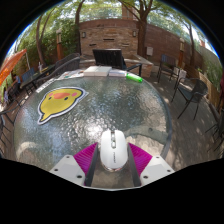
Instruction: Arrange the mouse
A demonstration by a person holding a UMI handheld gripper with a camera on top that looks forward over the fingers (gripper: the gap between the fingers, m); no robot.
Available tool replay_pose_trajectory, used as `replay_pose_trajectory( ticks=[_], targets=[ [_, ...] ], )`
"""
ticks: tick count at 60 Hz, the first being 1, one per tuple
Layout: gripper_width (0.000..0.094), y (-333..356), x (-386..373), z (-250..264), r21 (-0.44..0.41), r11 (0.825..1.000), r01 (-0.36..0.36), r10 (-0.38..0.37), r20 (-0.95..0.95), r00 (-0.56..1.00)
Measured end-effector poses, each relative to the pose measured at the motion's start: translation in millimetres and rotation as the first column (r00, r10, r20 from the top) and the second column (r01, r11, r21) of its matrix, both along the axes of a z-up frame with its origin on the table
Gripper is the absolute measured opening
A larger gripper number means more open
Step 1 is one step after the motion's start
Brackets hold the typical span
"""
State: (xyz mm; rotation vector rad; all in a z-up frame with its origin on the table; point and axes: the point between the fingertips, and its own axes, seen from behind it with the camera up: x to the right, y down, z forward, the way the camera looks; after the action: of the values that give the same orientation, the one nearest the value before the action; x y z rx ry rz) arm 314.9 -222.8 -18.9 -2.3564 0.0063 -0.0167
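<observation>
A white mouse (113,152) lies lengthwise between my two fingers, its nose pointing away over the round glass table (160,110). My gripper (113,146) is shut on the mouse, with the pink pads (86,155) pressing on its two sides. A yellow duck-shaped mouse pad (59,102) lies flat on the glass ahead of the fingers and to their left, well apart from the mouse. The mouse's rear end is hidden low between the fingers.
An open laptop (110,58) stands at the table's far edge with a green object (133,76) beside it. Patio chairs (195,92) stand around the table to the right and left. A brick fireplace (108,32) and trees are beyond.
</observation>
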Motion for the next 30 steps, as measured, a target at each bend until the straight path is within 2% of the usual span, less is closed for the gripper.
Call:
replay_pose_trajectory(
  ticks=[2,16,24,30],
  targets=[
    [0.0506,0.3,2.3,0.5,0.003,1.0,0.009,-0.009,0.0,1.0],
    [0.039,1.4,1.1,0.4,0.003,1.0,-0.001,0.001,0.015,1.0],
    [0.0389,9.1,12.6,28.9,0.046,0.998,0.053,-0.054,0.018,0.998],
    [0.039,33.1,27.8,73.1,0.119,0.984,0.129,-0.133,0.022,0.991]
  ],
)
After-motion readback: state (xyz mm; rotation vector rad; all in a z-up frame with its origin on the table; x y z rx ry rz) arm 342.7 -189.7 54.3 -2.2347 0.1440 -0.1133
